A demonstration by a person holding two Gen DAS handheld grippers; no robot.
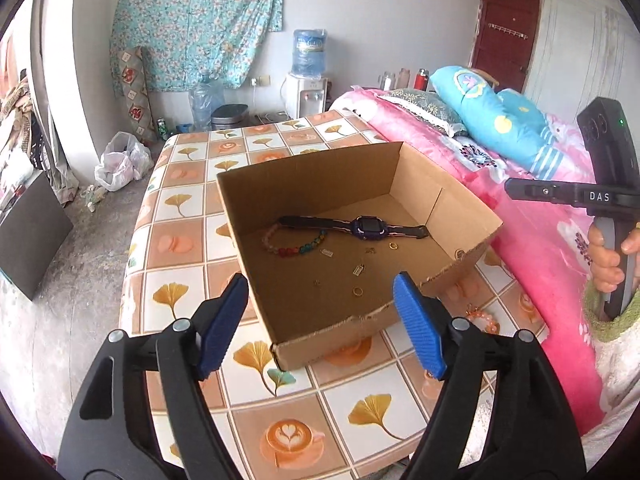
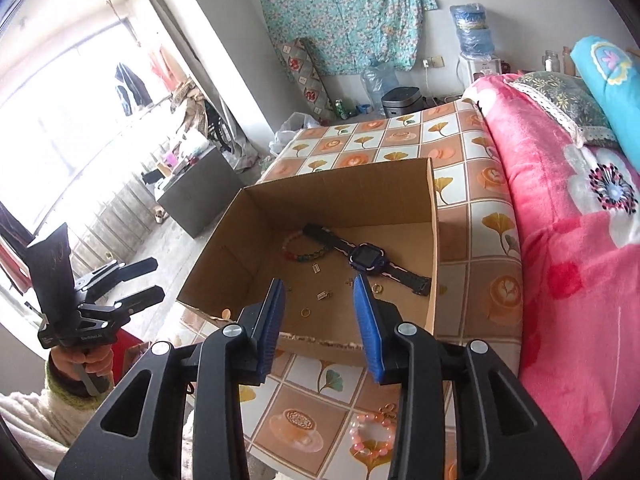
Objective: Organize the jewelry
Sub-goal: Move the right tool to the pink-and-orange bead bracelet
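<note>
Pink beads mark the one piece not yet in the cardboard box (image 2: 434, 240): a pink bead bracelet (image 2: 370, 434) lies on the tiled tablecloth (image 2: 480, 184), outside the box's torn near wall and toward its right-hand corner. In the right wrist view it sits directly below and just ahead of the right gripper (image 2: 322, 316), under the blue right-hand pad. In the left wrist view it (image 1: 482, 318) shows only as a sliver past the right finger of the left gripper (image 1: 320, 324), off to the side. The right hand is judged the nearer one, and the coming reach would go down and slightly right, not forward.

Both grippers are spread and empty, the left wider than the right.

Inside the box lie a dark watch (image 2: 366, 258), stretched diagonally, a multicoloured bead bracelet (image 2: 306, 250), and several small gold rings and charms scattered on the floor of the box.
</note>
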